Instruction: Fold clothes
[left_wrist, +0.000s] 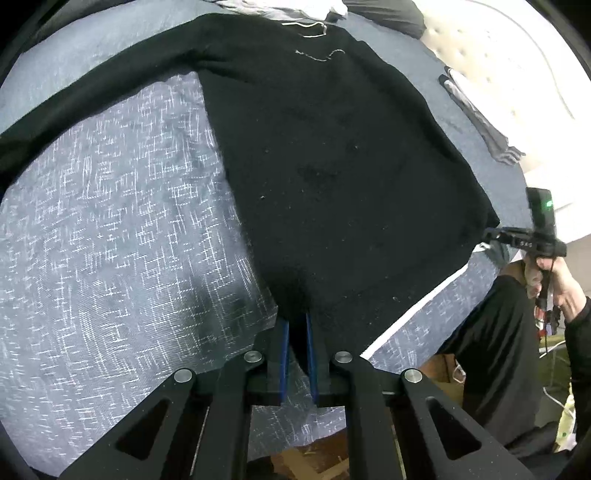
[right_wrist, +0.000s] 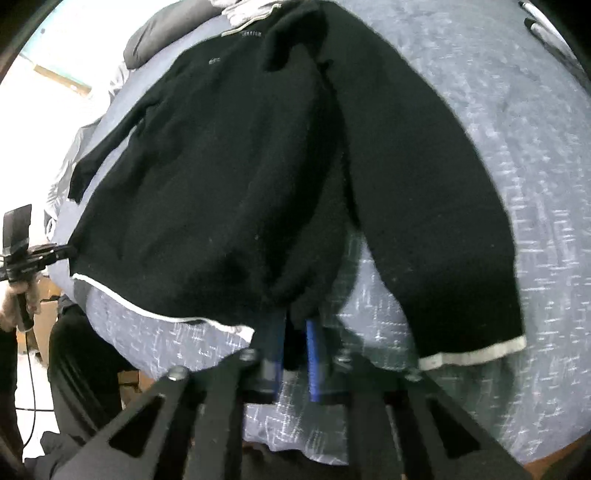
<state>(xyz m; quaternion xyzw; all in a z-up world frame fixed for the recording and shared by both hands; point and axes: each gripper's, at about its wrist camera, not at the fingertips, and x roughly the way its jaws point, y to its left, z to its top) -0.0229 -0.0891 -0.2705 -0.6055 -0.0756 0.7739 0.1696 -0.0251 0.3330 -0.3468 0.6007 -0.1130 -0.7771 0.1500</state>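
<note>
A black sweater (left_wrist: 332, 155) with a white hem edge lies spread on a bed, neck toward the far end. My left gripper (left_wrist: 296, 319) is shut on the near-left corner of its hem, black fabric pinched between the blue pads (left_wrist: 309, 343). In the right wrist view the sweater (right_wrist: 221, 166) fills the middle, and my right gripper (right_wrist: 294, 325) is shut on the hem's right corner, by the side seam. A sleeve with a white cuff (right_wrist: 472, 356) hangs down to the right of it. Each gripper shows at the other view's edge: the right gripper (left_wrist: 495, 234), the left gripper (right_wrist: 62, 253).
The bed cover (left_wrist: 118, 221) is blue-grey with white hatching. Grey and white clothes (left_wrist: 280, 7) and a dark pillow (left_wrist: 391, 16) lie at the far end. A striped garment (left_wrist: 476, 110) lies along the right side. The person's black-trousered leg (left_wrist: 491, 332) stands at the bed's near edge.
</note>
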